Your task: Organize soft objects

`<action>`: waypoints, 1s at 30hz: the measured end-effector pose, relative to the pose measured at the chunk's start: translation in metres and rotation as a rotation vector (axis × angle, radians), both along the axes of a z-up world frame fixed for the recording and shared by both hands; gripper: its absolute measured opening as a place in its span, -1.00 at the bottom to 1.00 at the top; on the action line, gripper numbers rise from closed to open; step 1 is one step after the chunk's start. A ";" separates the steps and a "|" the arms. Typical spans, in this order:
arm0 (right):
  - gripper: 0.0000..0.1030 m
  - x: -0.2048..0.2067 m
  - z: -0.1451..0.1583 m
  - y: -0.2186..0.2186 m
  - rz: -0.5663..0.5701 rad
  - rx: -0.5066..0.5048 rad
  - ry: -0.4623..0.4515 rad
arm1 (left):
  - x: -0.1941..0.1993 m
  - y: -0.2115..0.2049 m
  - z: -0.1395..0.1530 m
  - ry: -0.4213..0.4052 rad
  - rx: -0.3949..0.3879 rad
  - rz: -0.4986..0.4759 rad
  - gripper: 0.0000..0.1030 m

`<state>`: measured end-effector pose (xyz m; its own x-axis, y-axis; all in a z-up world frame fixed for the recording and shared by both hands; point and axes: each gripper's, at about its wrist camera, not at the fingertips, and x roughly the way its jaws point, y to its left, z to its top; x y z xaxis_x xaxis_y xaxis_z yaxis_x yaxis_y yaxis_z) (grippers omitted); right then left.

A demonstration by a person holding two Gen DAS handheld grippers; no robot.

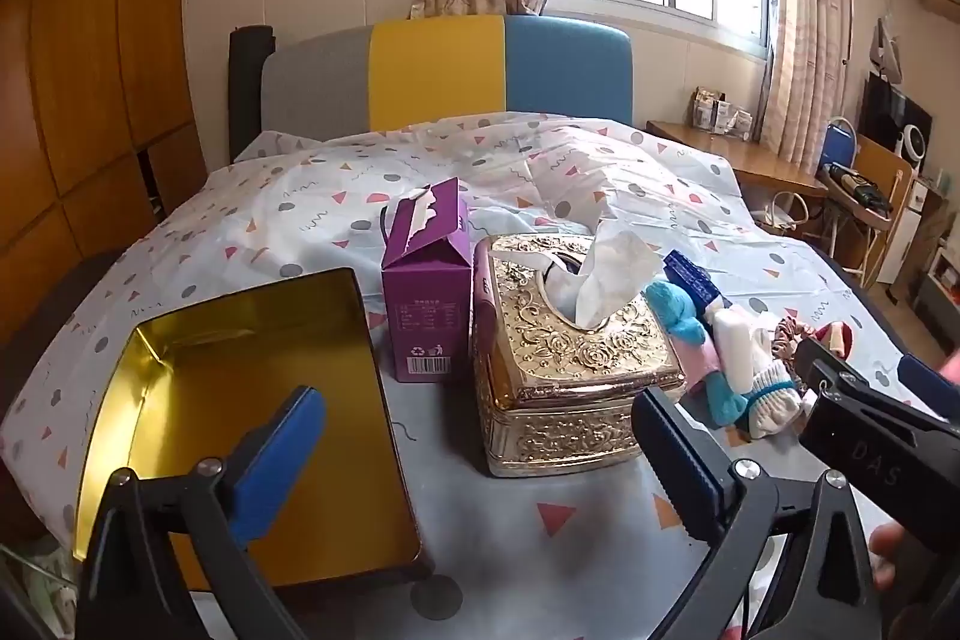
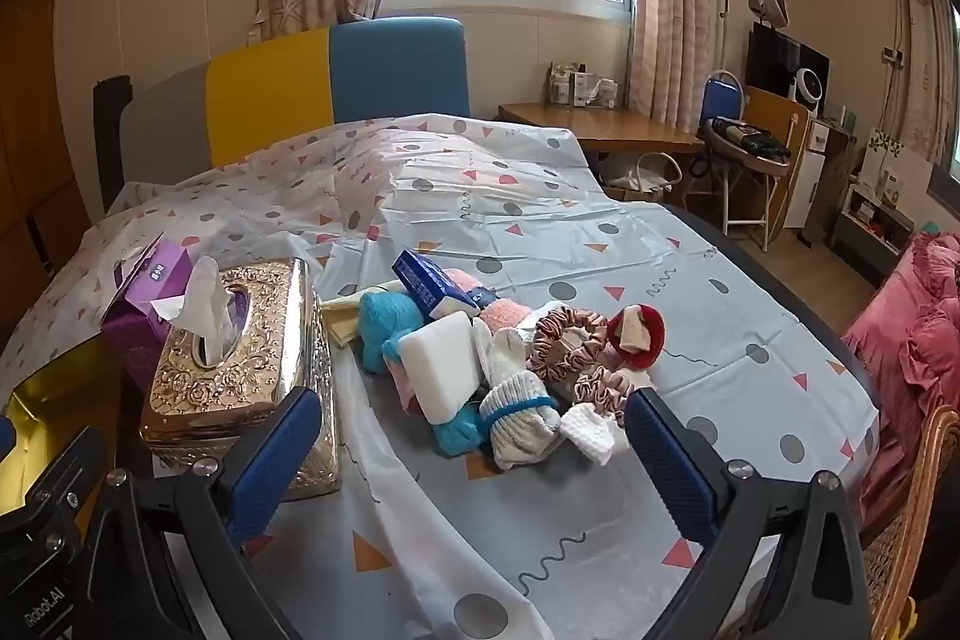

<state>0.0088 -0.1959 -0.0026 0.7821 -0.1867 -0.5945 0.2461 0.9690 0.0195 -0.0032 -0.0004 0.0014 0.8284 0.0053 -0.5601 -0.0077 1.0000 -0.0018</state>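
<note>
A pile of soft things lies on the patterned sheet: a white sponge (image 2: 441, 370), rolled white socks (image 2: 519, 421), a teal fluffy cloth (image 2: 384, 325), pink scrunchies (image 2: 567, 343) and a red scrunchie (image 2: 639, 334). My right gripper (image 2: 474, 454) is open, just in front of the pile, holding nothing. My left gripper (image 1: 480, 451) is open and empty, between an open gold tin (image 1: 252, 400) and a gold tissue box (image 1: 570, 358). The pile also shows in the left wrist view (image 1: 738, 358), with the right gripper's body (image 1: 870, 436) beside it.
A purple tissue carton (image 1: 429, 280) stands behind the tin, next to the gold tissue box (image 2: 240, 358). A blue packet (image 2: 429, 283) lies on the pile. A wooden desk (image 2: 600, 124) and folding chair (image 2: 744, 160) stand right of the bed. Pink bedding (image 2: 918, 328) is at far right.
</note>
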 end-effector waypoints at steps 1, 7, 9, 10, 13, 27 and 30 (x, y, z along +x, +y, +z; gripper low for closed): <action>1.00 0.000 -0.001 0.000 0.000 0.000 -0.001 | -0.001 0.000 0.001 -0.004 0.003 -0.002 0.99; 1.00 0.000 0.001 -0.001 0.001 0.007 0.004 | -0.003 -0.005 0.002 0.022 0.026 -0.002 0.99; 1.00 0.000 0.001 0.001 0.004 0.002 0.007 | -0.003 -0.005 0.003 0.025 0.023 -0.008 0.99; 1.00 0.000 0.000 0.001 0.003 -0.001 0.004 | -0.003 -0.005 0.003 0.024 0.025 -0.007 0.99; 1.00 0.002 -0.001 0.000 0.004 -0.004 0.004 | -0.003 -0.005 0.003 0.027 0.029 -0.009 0.99; 1.00 0.000 0.003 -0.002 0.007 -0.018 -0.018 | -0.006 0.002 0.001 0.040 0.016 0.005 0.99; 1.00 0.000 0.004 -0.003 0.007 -0.017 -0.022 | -0.005 0.003 0.001 0.044 0.015 0.009 0.99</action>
<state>0.0087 -0.1993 0.0015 0.7960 -0.1916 -0.5742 0.2393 0.9709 0.0078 -0.0087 0.0027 0.0023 0.8026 0.0216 -0.5962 -0.0167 0.9998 0.0137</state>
